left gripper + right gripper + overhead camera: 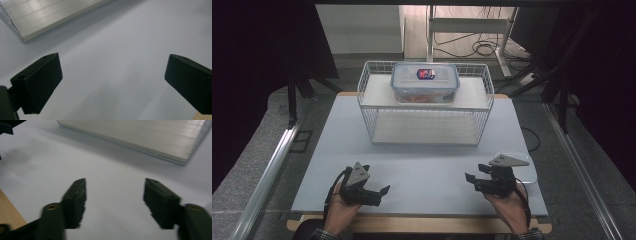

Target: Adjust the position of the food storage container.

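A lidded plastic box [425,82] with a red and blue label sits on the upper shelf of a white wire rack [371,117] at twelve o'clock on the table [422,165]. The lower shelf beneath it lies bare. A clear lid or shallow tray [528,172] rests at about four o'clock, just behind the right tongs [472,182].

Judging by this layout, the work on the box looks either not begun or already finished; nothing is in transit, and both hands sit low near the six o'clock edge, well apart from the rack.

The left tongs [112,80] stand wide open over bare table, gripping nothing. The right tongs stand about half open, with only table surface between the pads [160,202], touching nothing as far as the gripper view shows.
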Tool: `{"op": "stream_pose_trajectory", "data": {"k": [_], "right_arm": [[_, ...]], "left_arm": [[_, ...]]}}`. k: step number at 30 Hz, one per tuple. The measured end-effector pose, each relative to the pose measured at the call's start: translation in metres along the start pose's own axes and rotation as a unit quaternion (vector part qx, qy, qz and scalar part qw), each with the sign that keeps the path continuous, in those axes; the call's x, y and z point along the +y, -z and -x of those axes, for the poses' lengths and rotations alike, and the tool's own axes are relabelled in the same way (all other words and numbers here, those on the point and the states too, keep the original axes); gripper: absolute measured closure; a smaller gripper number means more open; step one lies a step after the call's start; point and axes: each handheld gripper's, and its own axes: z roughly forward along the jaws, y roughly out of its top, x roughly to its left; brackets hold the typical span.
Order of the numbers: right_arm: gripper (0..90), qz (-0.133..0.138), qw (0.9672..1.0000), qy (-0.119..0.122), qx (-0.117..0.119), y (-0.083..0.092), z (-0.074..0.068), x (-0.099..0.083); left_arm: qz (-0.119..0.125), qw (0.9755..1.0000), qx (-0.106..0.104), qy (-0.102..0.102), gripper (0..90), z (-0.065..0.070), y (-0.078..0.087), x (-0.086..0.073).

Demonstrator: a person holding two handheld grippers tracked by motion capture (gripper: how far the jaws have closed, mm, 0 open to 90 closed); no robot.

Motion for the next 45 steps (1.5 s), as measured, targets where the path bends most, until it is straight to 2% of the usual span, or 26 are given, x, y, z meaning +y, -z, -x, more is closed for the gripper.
{"op": "stream_pose_trajectory", "data": {"k": [3,5,6,7,11,16,23,31,32,33,38,41,45], "right_arm": [[59.1,-0.001,1.0000,-0.004,-0.007,0.008,0.012,0.000],[67.1,0.000,0.9998,0.001,-0.022,0.014,0.019,0.000],[74.6,-0.001,0.9994,0.001,-0.034,0.020,0.026,0.000],[74.6,-0.001,0.9994,0.001,-0.034,0.020,0.026,0.000],[88.0,0.001,0.9983,-0.004,-0.058,0.031,0.041,-0.003],[89.0,0.009,0.9957,-0.023,-0.089,0.045,0.059,-0.006],[89.0,0.020,0.9896,-0.055,-0.131,0.060,0.082,-0.014],[89.0,0.020,0.9786,-0.076,-0.190,0.077,0.104,-0.025],[89.0,0.018,0.9759,-0.081,-0.202,0.079,0.109,-0.029],[89.0,0.018,0.9759,-0.081,-0.202,0.079,0.109,-0.029],[89.0,0.008,0.9705,-0.088,-0.224,0.080,0.126,-0.038],[89.0,0.004,0.9695,-0.090,-0.228,0.078,0.131,-0.039],[89.0,-0.004,0.9717,-0.094,-0.217,0.070,0.140,-0.041]], "left_arm": [[0.000,1.0000,-0.001,-0.001,1.3,0.000,0.000,0.000],[-0.001,1.0000,-0.001,-0.001,1.4,0.000,0.000,0.000],[-0.001,1.0000,-0.001,-0.002,1.3,0.000,0.000,0.000],[-0.002,1.0000,0.000,-0.003,1.3,0.000,0.000,0.000],[-0.002,1.0000,0.000,-0.005,1.4,0.000,0.000,0.000],[-0.003,1.0000,0.001,-0.006,1.4,0.000,0.000,0.000],[-0.004,1.0000,0.001,-0.007,1.4,0.001,-0.001,0.000],[-0.002,1.0000,0.002,-0.005,1.6,0.000,0.000,0.000],[-0.002,1.0000,0.002,-0.004,1.6,-0.001,0.000,0.000],[-0.002,1.0000,0.003,-0.004,1.6,-0.001,0.000,0.000],[-0.003,1.0000,0.003,-0.002,1.6,-0.001,-0.001,-0.001],[-0.003,1.0000,0.002,-0.002,1.6,-0.001,-0.001,-0.001],[-0.005,1.0000,0.002,-0.003,1.6,-0.002,-0.002,-0.001]]}}
